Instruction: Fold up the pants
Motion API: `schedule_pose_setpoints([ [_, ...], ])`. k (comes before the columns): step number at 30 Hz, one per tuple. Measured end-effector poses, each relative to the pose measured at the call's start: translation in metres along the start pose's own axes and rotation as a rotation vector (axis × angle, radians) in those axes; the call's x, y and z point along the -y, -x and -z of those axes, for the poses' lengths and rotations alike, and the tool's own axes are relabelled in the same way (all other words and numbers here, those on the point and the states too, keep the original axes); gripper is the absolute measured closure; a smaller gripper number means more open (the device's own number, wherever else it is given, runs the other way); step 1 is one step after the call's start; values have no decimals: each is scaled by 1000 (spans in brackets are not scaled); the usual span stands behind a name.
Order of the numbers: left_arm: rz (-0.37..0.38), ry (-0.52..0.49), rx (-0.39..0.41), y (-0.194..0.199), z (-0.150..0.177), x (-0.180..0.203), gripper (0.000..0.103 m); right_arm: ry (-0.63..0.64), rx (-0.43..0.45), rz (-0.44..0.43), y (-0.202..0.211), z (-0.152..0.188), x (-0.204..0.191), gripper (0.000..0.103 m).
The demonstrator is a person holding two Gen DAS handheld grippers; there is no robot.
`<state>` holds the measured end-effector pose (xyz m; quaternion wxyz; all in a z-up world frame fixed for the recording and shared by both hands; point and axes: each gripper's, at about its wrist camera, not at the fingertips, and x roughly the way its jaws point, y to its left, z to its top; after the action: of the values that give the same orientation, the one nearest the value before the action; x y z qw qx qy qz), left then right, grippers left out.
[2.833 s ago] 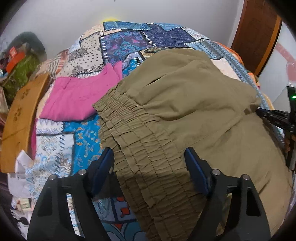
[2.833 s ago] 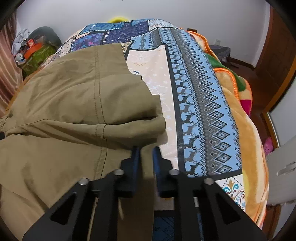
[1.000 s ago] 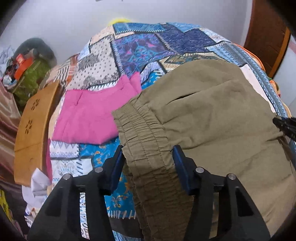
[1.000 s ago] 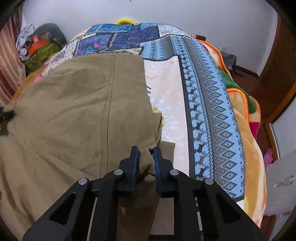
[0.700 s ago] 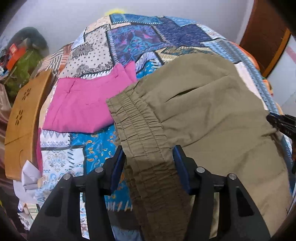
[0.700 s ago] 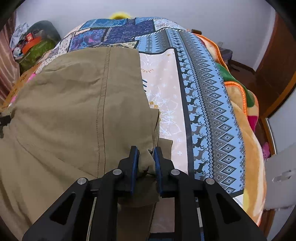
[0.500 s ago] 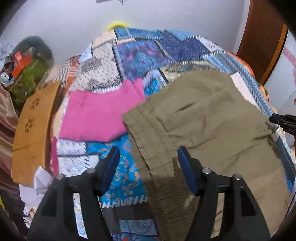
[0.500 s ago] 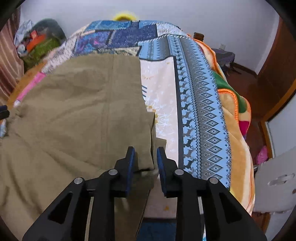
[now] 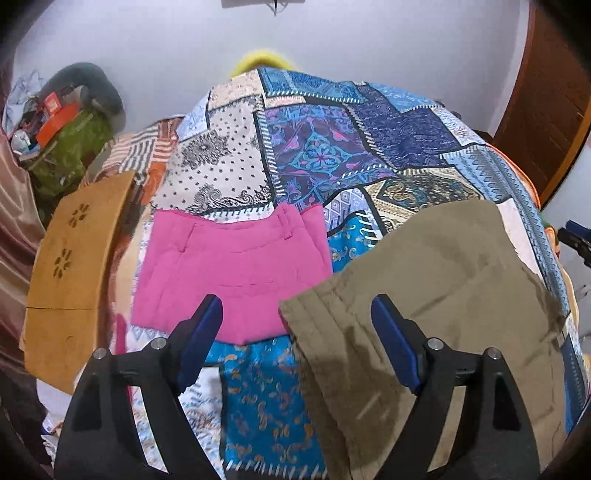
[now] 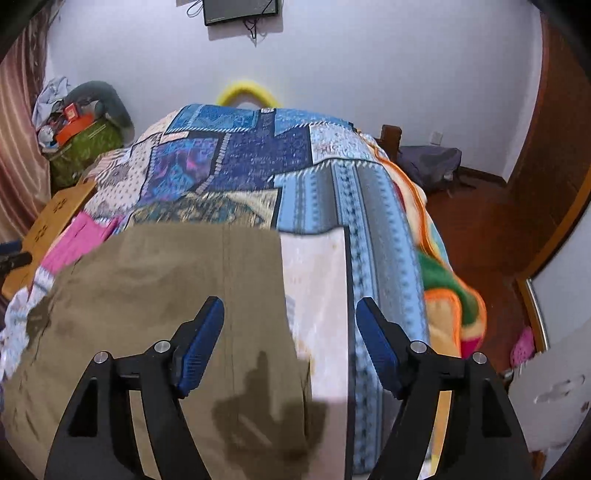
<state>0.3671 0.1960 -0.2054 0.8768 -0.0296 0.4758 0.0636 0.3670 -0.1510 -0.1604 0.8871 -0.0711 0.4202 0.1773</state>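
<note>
Left gripper [image 9: 297,338] wide open, holding nothing, above the waistband edge of one olive pants [image 9: 436,295]. Right gripper [image 10: 290,341] also spread wide, empty, over the pants' right edge. Pants lie flat on the patchwork bedspread [image 9: 314,147], near its right side. One pink garment [image 9: 236,273] just left of them. Only the right view shows a wall screen [image 10: 240,9] and orange blanket [image 10: 450,306].
</note>
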Motion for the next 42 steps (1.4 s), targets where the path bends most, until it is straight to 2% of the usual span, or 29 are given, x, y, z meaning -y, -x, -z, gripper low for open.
schedule_pose_setpoints([
  [9,38,16,-94,-61,-1,-2,20,28,-54,-41,-78,-29,-11,33],
  [14,76,73,-140,-85,6,-8,20,29,-79,-38,-116,-36,-18,34],
  [18,105,103,-151,-94,11,-9,20,-37,-105,-81,-139,-36,-15,50],
  [19,117,110,-151,-95,11,-9,23,-54,-88,-81,-138,-37,-14,55],
  [21,160,126,-158,-95,11,-10,37,-53,-79,-94,-137,-36,-16,78],
  [22,177,141,-159,-94,11,-10,42,-47,-84,-91,-137,-36,-18,81],
  [24,151,139,-145,-90,11,-6,45,-21,-81,-50,-133,-33,-24,89],
  [26,112,105,-122,-84,10,-2,48,-1,-74,-23,-130,-32,-27,91],
  [30,-39,-10,-21,-58,5,17,50,47,-43,29,-117,-33,-35,93],
  [32,-85,-43,10,-50,0,21,50,48,-36,37,-113,-38,-32,93],
  [37,-76,-41,72,-18,-13,16,51,29,12,40,-88,-58,-28,93],
  [42,-64,-50,147,28,-15,22,51,52,79,30,-42,-67,-29,93],
])
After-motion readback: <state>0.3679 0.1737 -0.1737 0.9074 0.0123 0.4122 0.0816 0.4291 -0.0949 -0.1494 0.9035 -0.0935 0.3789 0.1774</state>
